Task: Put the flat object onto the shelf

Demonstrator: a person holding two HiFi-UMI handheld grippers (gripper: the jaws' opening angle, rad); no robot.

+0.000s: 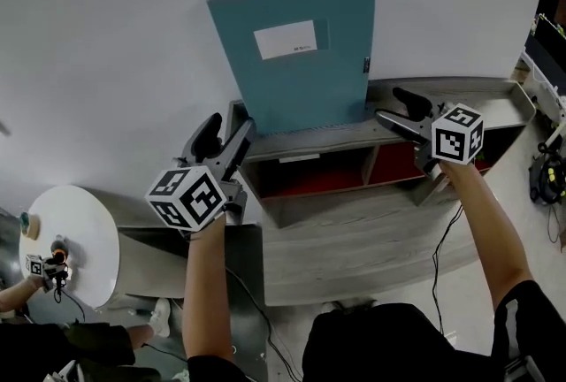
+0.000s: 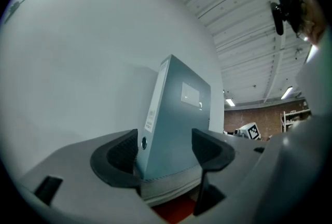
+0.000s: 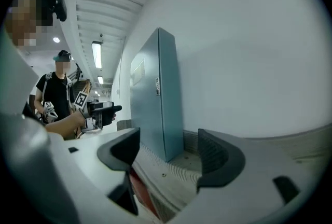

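Already upright on shelf [image 1: 305,141]: teal folder [image 1: 296,53].

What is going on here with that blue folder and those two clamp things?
A person holds a two-jaw gripper in each hand. The teal folder stands upright on top of the low grey shelf, by the white wall. The left gripper and the right gripper sit at its lower corners, one on each side. Both have their jaws apart, and neither clamps it.
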